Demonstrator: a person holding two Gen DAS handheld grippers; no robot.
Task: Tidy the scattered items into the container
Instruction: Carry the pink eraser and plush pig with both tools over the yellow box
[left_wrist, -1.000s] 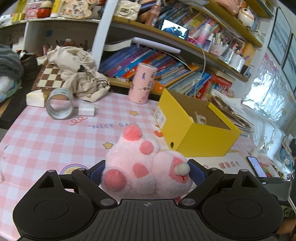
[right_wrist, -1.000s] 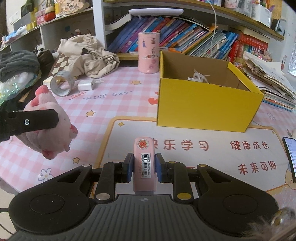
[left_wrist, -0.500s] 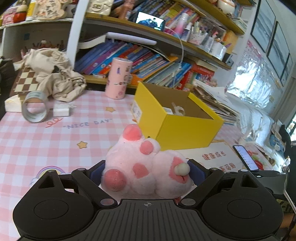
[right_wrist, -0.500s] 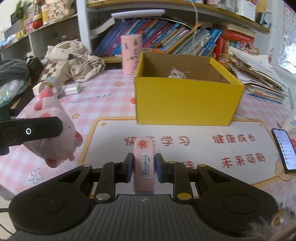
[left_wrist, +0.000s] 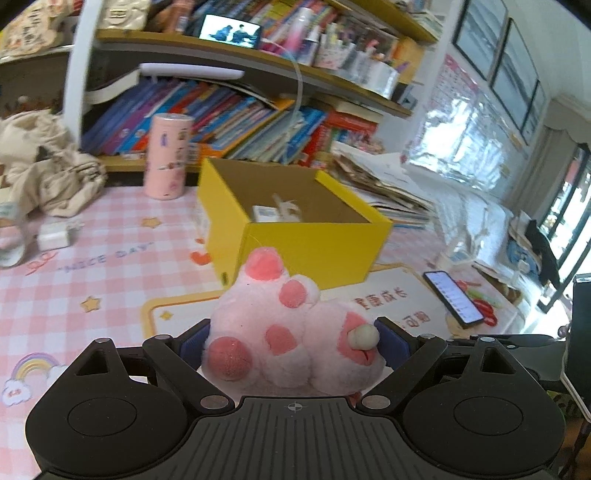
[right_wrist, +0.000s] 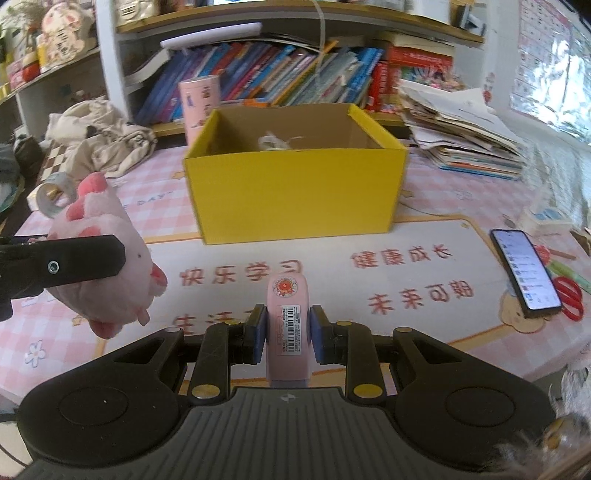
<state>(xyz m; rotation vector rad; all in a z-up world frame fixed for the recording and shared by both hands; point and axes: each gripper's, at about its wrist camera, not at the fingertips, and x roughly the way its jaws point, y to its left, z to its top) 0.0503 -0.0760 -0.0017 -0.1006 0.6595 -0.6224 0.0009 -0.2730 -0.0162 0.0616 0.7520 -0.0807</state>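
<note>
A pink plush toy (left_wrist: 288, 332) with darker pink spots fills my left gripper (left_wrist: 291, 343), whose blue pads press it from both sides. The same plush toy (right_wrist: 107, 258) shows at the left of the right wrist view, above the table. My right gripper (right_wrist: 287, 332) is shut on a small pink case (right_wrist: 288, 317) with a barcode label and a round red sticker. The yellow cardboard box (right_wrist: 295, 192) stands open ahead of both grippers, with white bits lying inside it. In the left wrist view the yellow box (left_wrist: 306, 236) is just beyond the plush.
A tape roll (right_wrist: 51, 192) and a white charger (left_wrist: 55, 236) lie at the left on the pink checked tablecloth. A pink cylinder (left_wrist: 168, 155) stands behind the box. A phone (right_wrist: 524, 269) and red scissors (right_wrist: 569, 295) lie at the right. Beige cloth (right_wrist: 107, 140) and stacked papers (right_wrist: 469, 136) flank the bookshelf.
Both grippers have moved rightward and closer to the yellow box, each keeping its grip. The box now sits more central and larger in both views.
</note>
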